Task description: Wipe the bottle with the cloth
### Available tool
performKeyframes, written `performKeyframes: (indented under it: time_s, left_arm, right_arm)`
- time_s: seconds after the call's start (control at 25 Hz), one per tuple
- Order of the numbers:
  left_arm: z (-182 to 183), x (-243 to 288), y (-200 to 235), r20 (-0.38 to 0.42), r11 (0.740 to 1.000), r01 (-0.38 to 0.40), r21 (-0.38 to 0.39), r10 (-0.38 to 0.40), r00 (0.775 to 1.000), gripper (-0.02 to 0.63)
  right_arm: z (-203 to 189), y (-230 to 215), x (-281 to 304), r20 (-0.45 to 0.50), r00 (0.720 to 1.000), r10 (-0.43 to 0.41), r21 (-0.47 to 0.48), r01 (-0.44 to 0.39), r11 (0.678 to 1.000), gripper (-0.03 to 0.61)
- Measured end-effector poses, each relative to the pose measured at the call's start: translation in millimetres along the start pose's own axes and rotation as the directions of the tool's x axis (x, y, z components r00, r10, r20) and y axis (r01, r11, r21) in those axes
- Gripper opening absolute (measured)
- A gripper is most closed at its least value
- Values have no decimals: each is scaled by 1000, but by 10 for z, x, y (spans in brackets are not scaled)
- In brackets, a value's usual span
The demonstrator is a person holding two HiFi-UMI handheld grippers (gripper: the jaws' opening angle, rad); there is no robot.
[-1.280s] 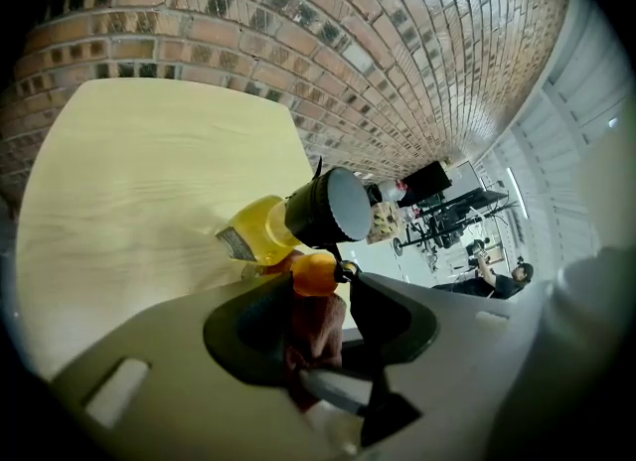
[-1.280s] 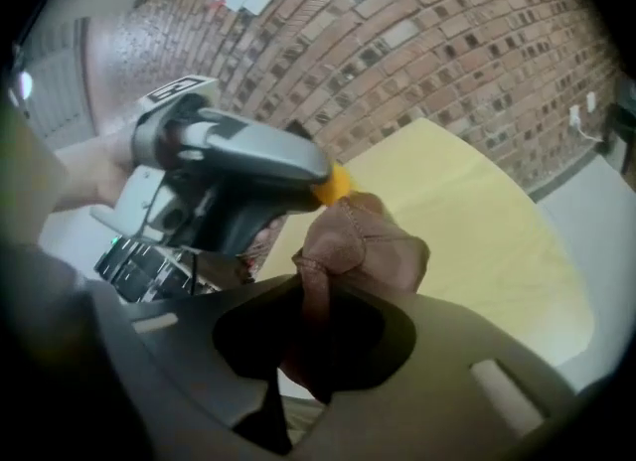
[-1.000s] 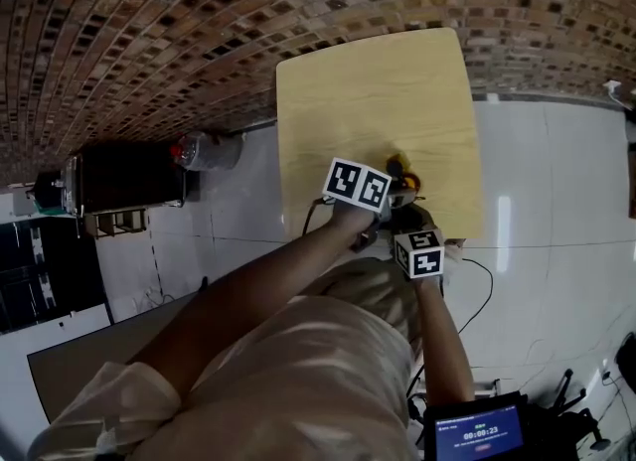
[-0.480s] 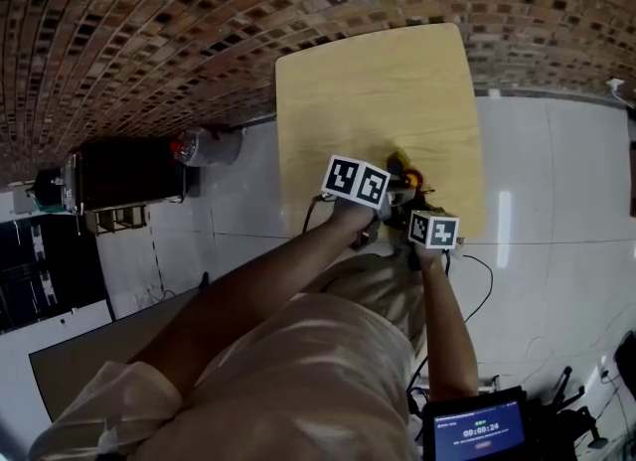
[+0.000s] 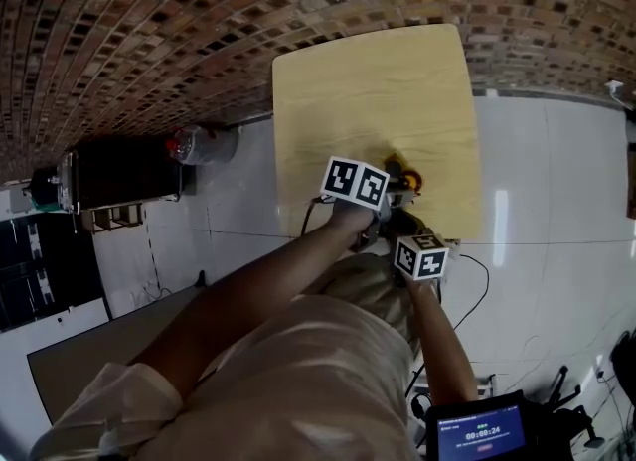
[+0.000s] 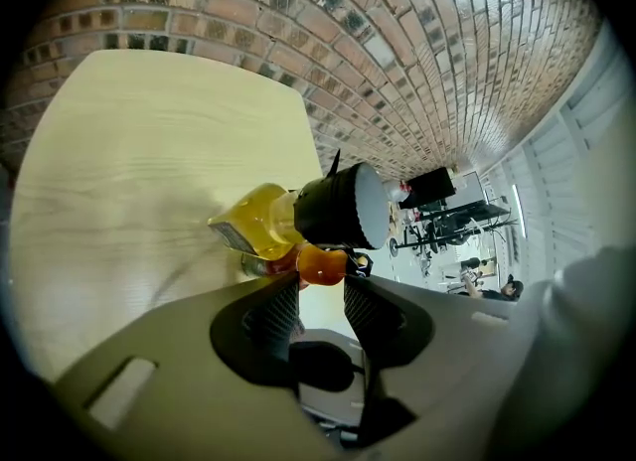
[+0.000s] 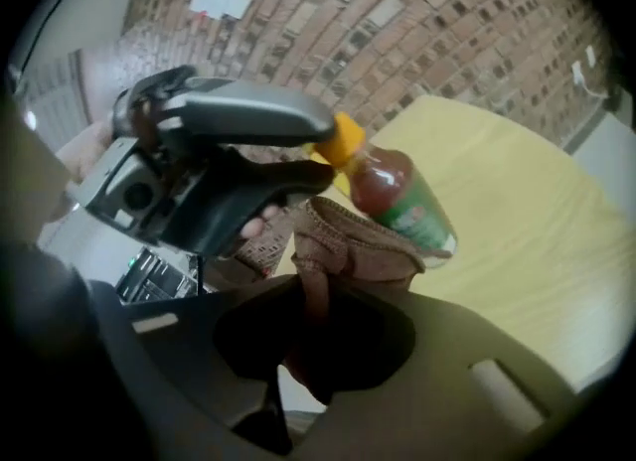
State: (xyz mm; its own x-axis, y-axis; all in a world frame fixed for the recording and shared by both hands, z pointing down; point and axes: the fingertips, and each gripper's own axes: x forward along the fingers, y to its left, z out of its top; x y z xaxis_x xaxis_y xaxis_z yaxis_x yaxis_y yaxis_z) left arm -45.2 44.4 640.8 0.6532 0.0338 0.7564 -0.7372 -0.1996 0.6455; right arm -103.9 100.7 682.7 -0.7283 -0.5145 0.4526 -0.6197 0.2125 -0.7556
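1. Yellow wooden table (image 5: pixel 378 81) by a brick wall. Both grippers work at its near edge.
2. Left gripper (image 6: pixel 320 288): jaws clamped on the bottle at its cap end.
3. Right gripper (image 7: pixel 313 305): jaws pinched together on the cloth.
4. Bottle (image 7: pixel 402 201): red sauce, green label, tilted with the cap end up, over the table's near edge.
5. Cloth (image 7: pixel 348 240): brown, bunched, touching the bottle's side below the neck.
6. Orange cap (image 6: pixel 320 263): sits between the left jaw tips.
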Motion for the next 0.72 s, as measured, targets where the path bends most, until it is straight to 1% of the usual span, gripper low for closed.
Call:
performKeyframes:
  time_s: [0.08,0.16,0.2,0.28,0.36,0.4,0.52,0.56,0.6,0.64,0.72]
  left_arm:
    - [-9,3,-1,-6,1000,1,-23,-2,1000,155]
    - [-8,7,-2,-12,999,2,-43,-3,1000,155]
    - [-7,10,-3,-15,999,2,-50,-3,1000,153]
    - [-10,16,-4,-18,998,4,-61,-5,1000,153]
    - [-17,20,-5,-18,997,7,-74,-9,1000,153]
    - [-18,21,-7,-17,997,11,-82,-12,1000,153]
    - [-57,36,0,-35,996,6,-92,-9,999,149]
    - [-92,46,31,-49,996,-13,-83,9,999,119]
    - [-129,55,74,-60,997,-37,-69,33,998,22]
    - [-156,60,112,-62,997,-53,-58,50,997,15]
    - [-159,44,128,-43,997,-49,-51,46,998,15]
  right_arm:
    - [86,118,0,69,997,-16,-116,24,993,63]
    - [180,79,43,129,989,-66,-185,89,979,63]
    - [222,23,74,153,984,-94,-194,124,973,63]
    - [281,-112,152,184,972,-148,-177,181,967,63]
    - [311,-237,235,195,963,-188,-129,215,968,63]
    - [320,-288,275,197,960,-200,-89,221,971,63]
    - [341,-390,370,201,955,-220,69,210,975,63]
    - [334,-421,396,196,954,-227,118,207,971,63]
    - [314,-454,422,186,955,-232,161,203,966,63]
    - [281,-486,449,172,957,-234,200,198,960,63]
    - [184,-536,506,136,965,-222,286,177,942,61]
